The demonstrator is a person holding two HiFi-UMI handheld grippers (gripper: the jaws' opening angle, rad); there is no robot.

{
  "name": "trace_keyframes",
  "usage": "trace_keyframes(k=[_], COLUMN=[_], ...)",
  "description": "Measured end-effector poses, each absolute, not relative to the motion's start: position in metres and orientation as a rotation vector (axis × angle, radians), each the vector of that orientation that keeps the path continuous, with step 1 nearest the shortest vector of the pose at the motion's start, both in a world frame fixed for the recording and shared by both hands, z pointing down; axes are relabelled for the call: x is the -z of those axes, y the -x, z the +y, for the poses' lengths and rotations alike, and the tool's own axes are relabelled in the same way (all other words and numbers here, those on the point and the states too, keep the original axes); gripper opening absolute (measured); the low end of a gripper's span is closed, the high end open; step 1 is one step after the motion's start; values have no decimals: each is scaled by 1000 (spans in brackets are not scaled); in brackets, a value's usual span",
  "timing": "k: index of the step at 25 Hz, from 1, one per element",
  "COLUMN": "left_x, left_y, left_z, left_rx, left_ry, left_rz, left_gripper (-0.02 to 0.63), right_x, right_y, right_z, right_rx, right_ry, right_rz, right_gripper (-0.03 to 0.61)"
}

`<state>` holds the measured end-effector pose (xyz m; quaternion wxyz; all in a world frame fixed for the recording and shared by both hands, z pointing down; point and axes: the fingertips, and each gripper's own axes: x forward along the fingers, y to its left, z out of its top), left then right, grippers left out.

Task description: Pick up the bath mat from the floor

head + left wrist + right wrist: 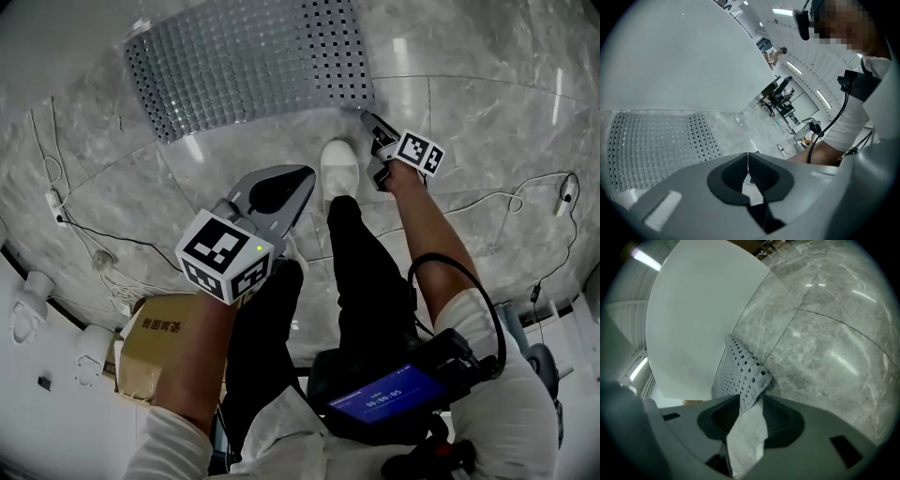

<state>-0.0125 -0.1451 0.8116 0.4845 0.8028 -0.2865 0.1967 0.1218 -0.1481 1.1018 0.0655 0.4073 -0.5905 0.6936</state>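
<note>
The bath mat (244,61), grey with a grid of small holes, lies on the marble floor at the top of the head view. My right gripper (367,117) reaches down to its near right corner. In the right gripper view that corner of the mat (743,366) curls up off the floor and runs in between the jaws of the right gripper (751,398), which stand wide apart around it. My left gripper (305,178) hangs above the floor, short of the mat, shut with nothing in it. The left gripper view shows the closed left gripper (748,157) and the mat (651,140) beyond.
A white shoe (339,169) stands just below the mat's near edge, between the two grippers. A cardboard box (155,342) sits at the lower left. Thin cables (103,244) trail over the floor on the left, and another cable (506,197) on the right.
</note>
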Motion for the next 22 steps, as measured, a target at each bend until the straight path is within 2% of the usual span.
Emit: trace_keyframes(k=[14, 15, 17, 22], left_x=[-840, -840, -839, -830], left_y=[22, 23, 23, 23], left_z=[-144, -143, -141, -135], left_rx=[-514, -515, -520, -516], left_ry=[-1997, -1996, -1994, -1996], left_rz=[-675, -675, -675, -681], left_gripper=[7, 7, 6, 6], right_x=[-1131, -1131, -1130, -1109], right_y=[-112, -113, -115, -112], right_z=[-181, -182, -180, -185], right_rx=[-2356, -2352, -2323, -2321], right_ry=[-1341, -1350, -1352, -1356], right_rz=[-1785, -1782, -1788, -1840], right_gripper=[132, 123, 64, 20])
